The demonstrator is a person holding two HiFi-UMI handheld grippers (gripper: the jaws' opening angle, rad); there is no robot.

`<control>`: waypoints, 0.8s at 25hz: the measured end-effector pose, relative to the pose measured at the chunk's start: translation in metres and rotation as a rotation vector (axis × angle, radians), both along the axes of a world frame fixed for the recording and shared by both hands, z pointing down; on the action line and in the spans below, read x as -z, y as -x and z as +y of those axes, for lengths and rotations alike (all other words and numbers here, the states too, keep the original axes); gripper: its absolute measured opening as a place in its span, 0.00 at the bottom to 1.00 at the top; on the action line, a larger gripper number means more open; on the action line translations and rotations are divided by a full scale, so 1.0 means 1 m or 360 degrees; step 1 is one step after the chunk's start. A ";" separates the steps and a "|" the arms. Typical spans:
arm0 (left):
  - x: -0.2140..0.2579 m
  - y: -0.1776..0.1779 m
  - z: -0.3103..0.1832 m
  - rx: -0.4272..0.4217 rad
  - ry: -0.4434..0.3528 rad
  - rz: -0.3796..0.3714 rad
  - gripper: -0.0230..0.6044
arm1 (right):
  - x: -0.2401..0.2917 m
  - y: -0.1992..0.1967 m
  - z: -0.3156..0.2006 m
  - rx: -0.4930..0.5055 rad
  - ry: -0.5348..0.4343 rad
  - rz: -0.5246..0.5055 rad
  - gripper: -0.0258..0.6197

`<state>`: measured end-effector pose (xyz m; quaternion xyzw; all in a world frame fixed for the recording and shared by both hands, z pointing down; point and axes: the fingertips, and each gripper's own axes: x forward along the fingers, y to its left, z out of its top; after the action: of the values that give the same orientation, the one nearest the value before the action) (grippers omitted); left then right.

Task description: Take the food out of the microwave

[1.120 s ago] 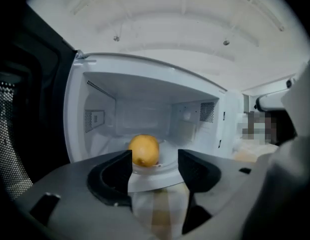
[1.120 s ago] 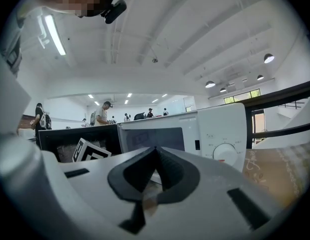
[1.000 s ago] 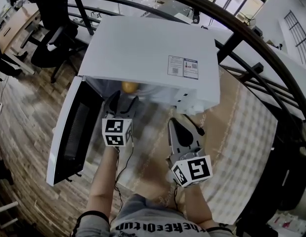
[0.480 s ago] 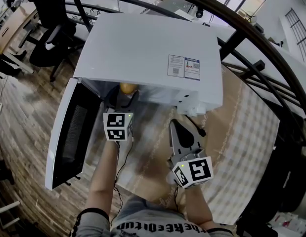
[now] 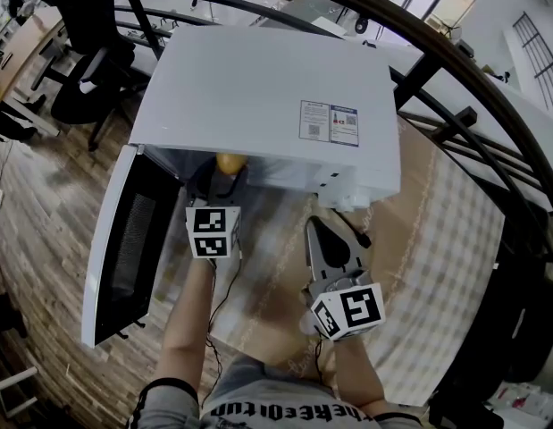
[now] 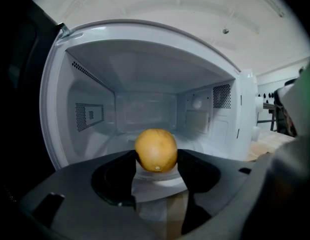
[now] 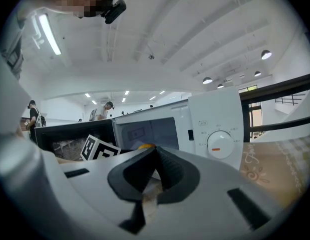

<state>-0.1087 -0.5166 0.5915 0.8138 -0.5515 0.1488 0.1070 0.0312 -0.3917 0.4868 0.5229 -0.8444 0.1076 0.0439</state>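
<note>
A table (image 5: 455,266) draped in a beige cloth (image 5: 258,284) with a checked weave fills the middle and right of the head view. The white microwave (image 5: 258,96) stands directly on the cloth at upper centre, its open door (image 5: 124,239) swung out over the wooden floor (image 5: 44,231) at left.

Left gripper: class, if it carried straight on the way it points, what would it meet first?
The orange inside the microwave: it sits between the tips of the left gripper, whose jaws are closing, seemingly not yet pinching it.
</note>
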 end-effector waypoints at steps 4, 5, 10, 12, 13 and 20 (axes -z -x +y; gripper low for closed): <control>0.008 -0.004 0.009 -0.0011 -0.0012 0.0052 0.45 | 0.003 0.002 0.001 0.0004 -0.0005 -0.0002 0.05; 0.011 -0.004 0.011 -0.0011 -0.0017 0.0064 0.45 | 0.004 0.003 0.001 0.0006 -0.0009 -0.0002 0.05; 0.021 0.000 0.024 0.0001 -0.0043 0.0101 0.45 | 0.010 0.006 0.004 0.0018 -0.0033 -0.0010 0.05; 0.028 0.002 0.033 0.0001 -0.0028 0.0115 0.45 | 0.013 0.006 0.006 0.0022 -0.0045 -0.0010 0.05; 0.032 0.003 0.038 0.0002 -0.0023 0.0121 0.45 | 0.015 0.007 0.007 0.0023 -0.0050 -0.0008 0.05; 0.050 0.011 0.072 0.0016 -0.0023 0.0148 0.44 | 0.025 0.010 0.019 0.0043 -0.0072 0.0006 0.05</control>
<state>-0.1201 -0.4445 0.5411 0.8178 -0.5510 0.1064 0.1273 0.0209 -0.3732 0.4620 0.5125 -0.8536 0.0869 0.0353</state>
